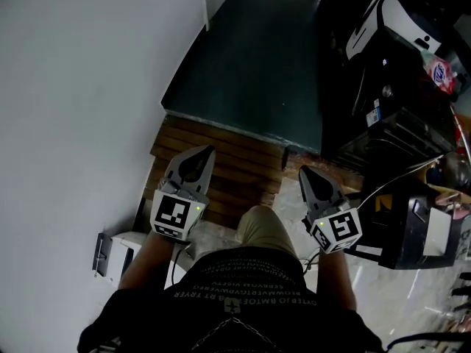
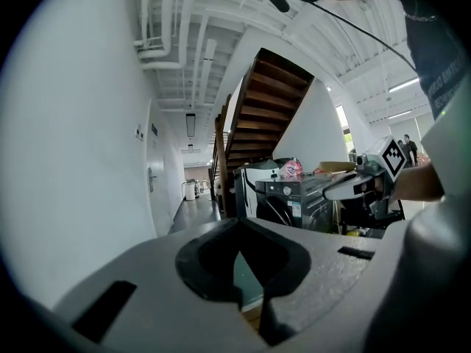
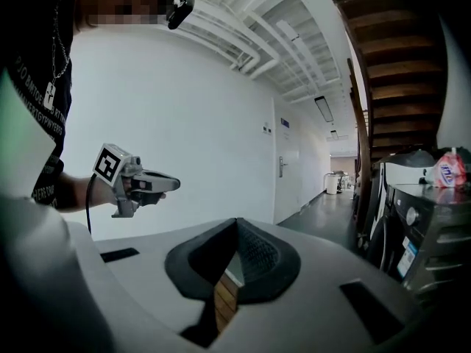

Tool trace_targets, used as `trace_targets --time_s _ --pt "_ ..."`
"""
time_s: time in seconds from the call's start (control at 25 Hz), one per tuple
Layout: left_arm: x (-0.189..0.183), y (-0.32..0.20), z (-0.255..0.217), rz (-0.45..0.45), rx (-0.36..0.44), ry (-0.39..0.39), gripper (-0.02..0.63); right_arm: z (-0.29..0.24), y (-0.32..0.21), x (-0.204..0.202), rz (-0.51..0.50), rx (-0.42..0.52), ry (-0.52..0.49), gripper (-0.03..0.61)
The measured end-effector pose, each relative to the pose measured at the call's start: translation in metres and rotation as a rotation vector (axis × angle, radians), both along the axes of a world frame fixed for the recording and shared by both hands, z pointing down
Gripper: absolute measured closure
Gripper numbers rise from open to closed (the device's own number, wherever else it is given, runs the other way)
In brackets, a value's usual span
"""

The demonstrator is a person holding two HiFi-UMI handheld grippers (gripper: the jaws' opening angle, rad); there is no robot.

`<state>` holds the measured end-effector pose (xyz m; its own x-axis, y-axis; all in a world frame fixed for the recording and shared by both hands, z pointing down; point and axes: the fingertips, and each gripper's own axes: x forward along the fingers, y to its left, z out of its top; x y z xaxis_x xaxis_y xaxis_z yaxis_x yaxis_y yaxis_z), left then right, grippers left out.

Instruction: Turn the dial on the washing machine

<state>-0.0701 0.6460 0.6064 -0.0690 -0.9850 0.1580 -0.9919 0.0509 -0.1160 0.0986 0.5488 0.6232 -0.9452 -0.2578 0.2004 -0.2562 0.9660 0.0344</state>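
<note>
A dark front-loading washing machine (image 1: 390,105) stands at the right in the head view, well ahead of both grippers. The left gripper view shows the machine (image 2: 305,204) with a round pale dial (image 2: 286,191) on its top panel. In the right gripper view the dial (image 3: 412,215) sits at the far right. My left gripper (image 1: 210,151) and right gripper (image 1: 302,170) are held side by side at waist height, both shut with nothing between the jaws. Neither is near the dial.
A white wall (image 1: 81,101) runs along the left. Wooden planks (image 1: 228,168) lie under the grippers, with dark green floor (image 1: 257,57) beyond. A white machine (image 1: 397,13) stands behind the dark one. A wooden staircase (image 2: 257,109) rises overhead. Boxes and cables (image 1: 419,226) crowd the right.
</note>
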Motion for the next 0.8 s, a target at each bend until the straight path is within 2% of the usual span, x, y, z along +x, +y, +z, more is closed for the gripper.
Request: trace_targets --time_s 0.16,0.24,0.52,0.8 --pt "-0.025 -0.078 -0.041 0.007 0.057 -0.036 0.607 -0.028 -0.077 -0.024 -0.008 0.014 0.006 0.581" --pt "-0.033 -0.112 -0.054 0.008 0.056 -0.043 0.607 -0.043 -0.112 -0.036 -0.017 0.012 0.012 0.581" --pt "-0.050 -0.177 -0.075 -0.004 -0.016 0.030 0.607 -0.092 -0.188 -0.079 -0.070 -0.003 0.013 0.581" --pt "-0.107 -0.236 -0.073 -0.015 -0.081 0.043 0.607 -0.094 -0.245 -0.131 -0.086 -0.034 0.024 0.581"
